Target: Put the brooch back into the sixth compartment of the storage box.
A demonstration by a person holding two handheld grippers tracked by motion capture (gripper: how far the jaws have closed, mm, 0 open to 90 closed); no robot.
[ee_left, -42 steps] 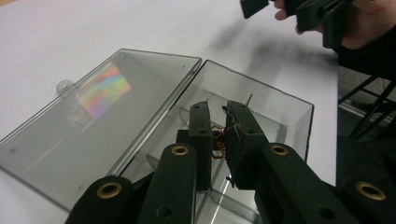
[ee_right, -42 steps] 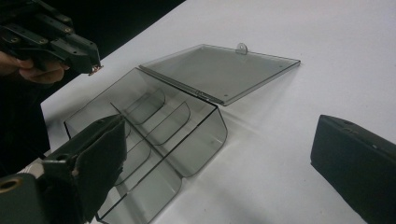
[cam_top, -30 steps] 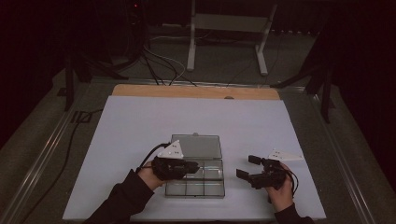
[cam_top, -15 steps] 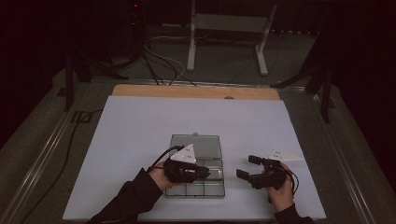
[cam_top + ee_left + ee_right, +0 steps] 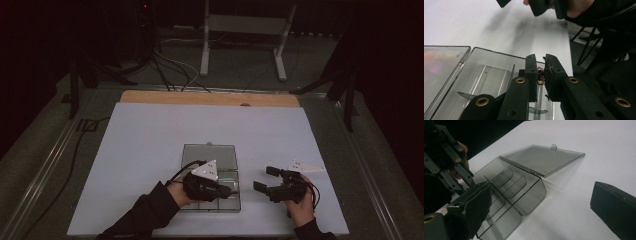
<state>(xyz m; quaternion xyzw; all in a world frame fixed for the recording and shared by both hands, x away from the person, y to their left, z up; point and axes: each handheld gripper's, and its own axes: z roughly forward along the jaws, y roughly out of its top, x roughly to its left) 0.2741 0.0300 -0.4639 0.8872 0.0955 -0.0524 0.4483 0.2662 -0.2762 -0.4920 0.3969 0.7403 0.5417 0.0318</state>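
Since 1 second ago, the left gripper (image 5: 227,191) has slid rightward over the clear divided box (image 5: 225,176), its jaws pinching a small coppery coil (image 5: 540,75) above a compartment at the box's right side. Lying flat behind the box is its open lid (image 5: 544,157). Just right of the box, the right gripper (image 5: 266,179) is resting on the white table (image 5: 150,145), jaws standing wide with nothing between them.

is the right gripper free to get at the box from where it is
Probably yes. The right gripper sits on the white table beside the clear box with open jaws and bare table between them. The lid lies flat open, but the left gripper already hangs over the compartments, so they might crowd.
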